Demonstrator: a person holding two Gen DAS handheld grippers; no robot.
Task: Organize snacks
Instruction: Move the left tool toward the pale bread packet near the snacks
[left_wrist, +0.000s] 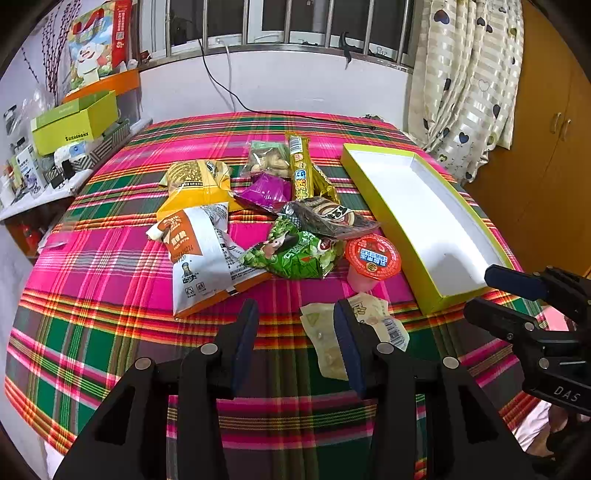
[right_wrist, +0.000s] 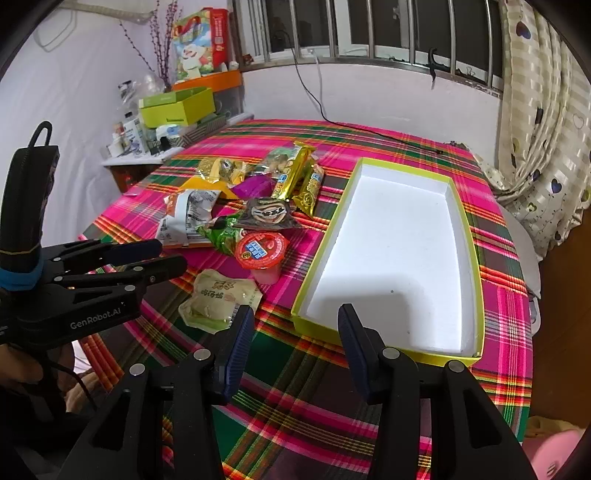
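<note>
A table under a pink, green and orange plaid cloth fills both wrist views. At the far left, a cluttered side shelf holds a lime-green box. In the middle of the cloth lies a loose heap of snacks: a white and orange packet, a yellow bag behind it, a purple pouch, a long gold wrapper, a green packet and a dark wrapper. A red-lidded jelly cup stands just right of the green packet. Nearer the camera, a pale flat packet lies apart from the heap. The left gripper hovers above the cloth beside that pale packet, its jaws apart and holding nothing. To the right sits a long open tray, lime-green outside, white inside, with nothing in it. The right gripper hovers over the tray's near left corner, its jaws apart and holding nothing.
</note>
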